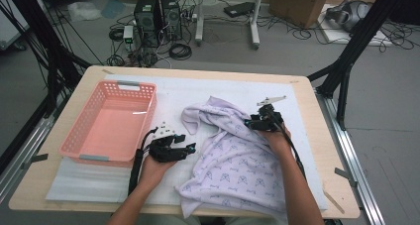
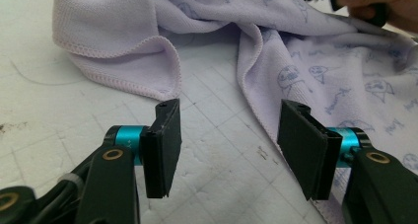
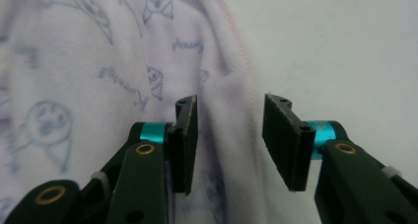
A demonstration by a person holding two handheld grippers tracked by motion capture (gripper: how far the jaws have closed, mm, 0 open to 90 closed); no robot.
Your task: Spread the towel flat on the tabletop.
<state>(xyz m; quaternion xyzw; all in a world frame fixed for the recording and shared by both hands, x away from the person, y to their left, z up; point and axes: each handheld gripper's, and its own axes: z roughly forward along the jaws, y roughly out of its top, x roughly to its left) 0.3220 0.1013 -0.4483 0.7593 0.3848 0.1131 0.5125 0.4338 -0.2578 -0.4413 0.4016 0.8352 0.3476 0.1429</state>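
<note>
Lilac towel (image 1: 233,155) rumpled on mat | left tongs (image 1: 190,148) agape, empty | right tongs (image 1: 249,123) agape over towel edge

Wooden table (image 1: 317,131), white foam mat (image 1: 198,93), pink basket (image 1: 111,123), lilac towel (image 1: 233,160)

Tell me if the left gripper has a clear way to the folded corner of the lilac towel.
Probably yes: the left gripper stands open, the towel's folded corner lies just ahead on the white mat, nothing between.

I see a soft lilac printed terry cloth (image 1: 233,160) on matt white foam sheet (image 1: 89,180), beside a glossy pink plastic basket (image 1: 79,136).
</note>
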